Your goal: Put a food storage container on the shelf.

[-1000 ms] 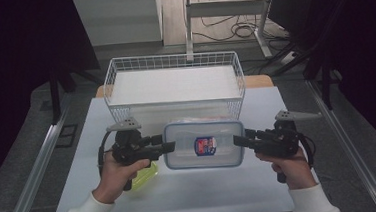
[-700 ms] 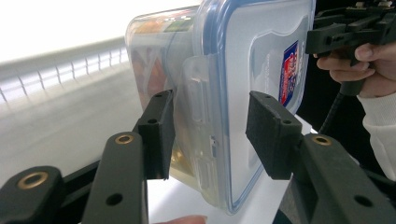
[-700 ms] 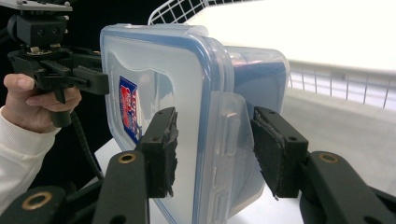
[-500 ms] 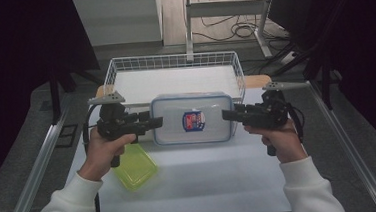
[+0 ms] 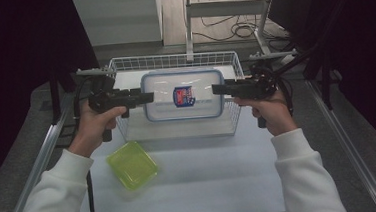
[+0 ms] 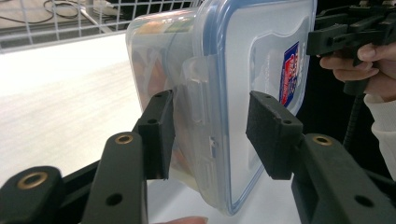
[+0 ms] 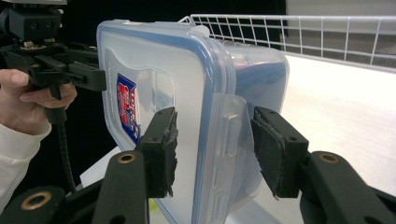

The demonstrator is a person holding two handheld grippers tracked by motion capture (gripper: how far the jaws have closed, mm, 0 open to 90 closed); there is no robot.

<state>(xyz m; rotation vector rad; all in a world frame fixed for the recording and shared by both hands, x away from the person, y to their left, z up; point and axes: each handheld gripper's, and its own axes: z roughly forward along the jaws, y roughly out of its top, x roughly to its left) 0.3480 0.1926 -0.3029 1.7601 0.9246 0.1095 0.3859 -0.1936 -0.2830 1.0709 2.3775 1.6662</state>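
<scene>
Both grippers — left gripper [image 5: 145,97], right gripper [image 5: 216,89] — clamp the lidded food container's [image 5: 182,95] end latches above the wire basket [image 5: 127,131] at the table's far edge — a slackened grip could drop it.

The desk [image 5: 221,184] is a white, smooth-topped surface with grey metal rails running along its left and right edges. At its far end stands a white wire basket [image 5: 225,58], open at the top, its bottom resting on the desk surface. Nearer the person, left of the middle, a yellow-green translucent lid [image 5: 132,165] lies flat on the desk, turned at an angle to the desk's edges and well apart from the basket.
</scene>
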